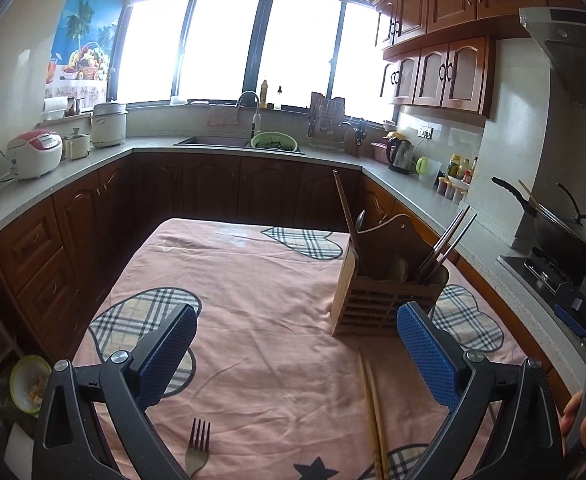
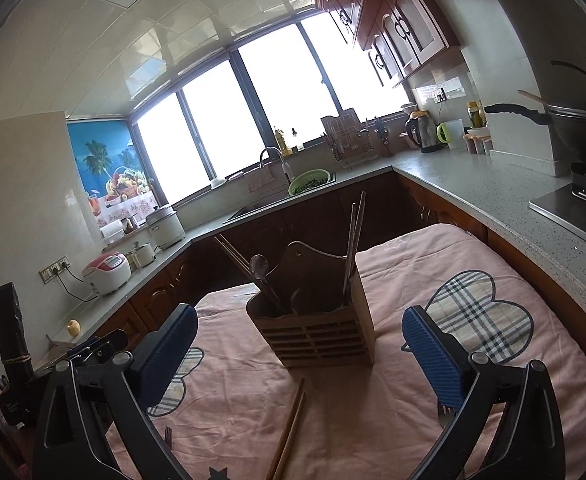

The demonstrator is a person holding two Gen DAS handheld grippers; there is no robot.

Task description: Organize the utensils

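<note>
A wooden slatted utensil holder [image 1: 389, 296] [image 2: 317, 328] stands on the pink tablecloth [image 1: 245, 272]. It holds dark chopsticks [image 2: 353, 240] and a spoon [image 2: 259, 266]. A pair of light wooden chopsticks [image 1: 373, 412] [image 2: 289, 432] lies on the cloth in front of the holder. A metal fork [image 1: 197, 448] lies near the front edge. Tines of another fork [image 2: 445, 412] peek out behind the right finger. My left gripper [image 1: 299, 348] is open and empty, left of the holder. My right gripper [image 2: 301, 352] is open wide and empty, facing the holder.
Grey counters [image 1: 73, 176] wrap around the table on three sides. A wok [image 1: 561, 236] sits on the stove at the right, a kettle [image 1: 401, 154] and jars behind it. A rice cooker [image 1: 35, 154] stands on the left counter. A hand [image 1: 585, 428] shows at the right edge.
</note>
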